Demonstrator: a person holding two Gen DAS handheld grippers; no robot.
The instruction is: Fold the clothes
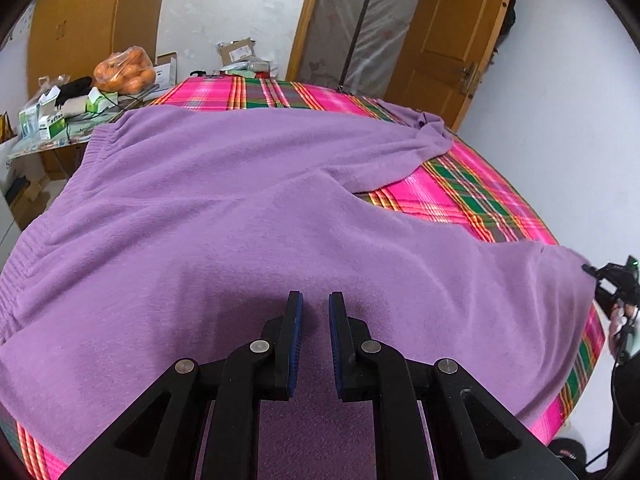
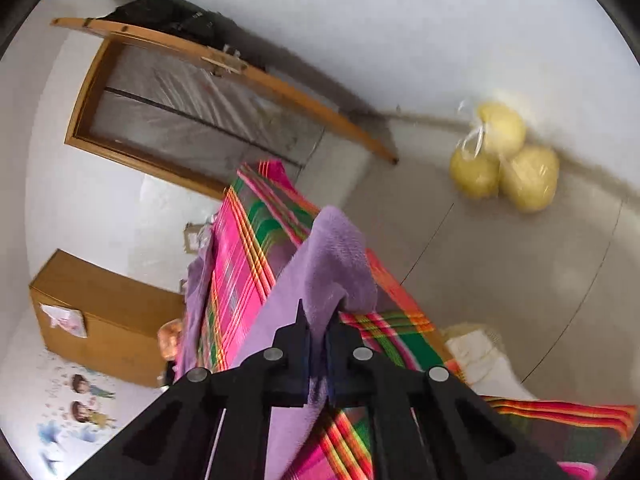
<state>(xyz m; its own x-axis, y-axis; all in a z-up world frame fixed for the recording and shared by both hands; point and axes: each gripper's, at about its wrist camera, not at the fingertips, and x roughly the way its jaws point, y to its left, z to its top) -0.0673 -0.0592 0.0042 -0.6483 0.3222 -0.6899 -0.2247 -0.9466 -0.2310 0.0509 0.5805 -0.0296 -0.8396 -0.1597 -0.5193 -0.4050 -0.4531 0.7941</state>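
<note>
Folding has barely begun: purple sweater (image 1: 240,200) lies spread over the plaid cloth (image 1: 472,192), no fold made. Right gripper (image 2: 318,320) pinches a sweater corner; left gripper (image 1: 316,308) hovers above it, nearly closed, holding nothing.
</note>
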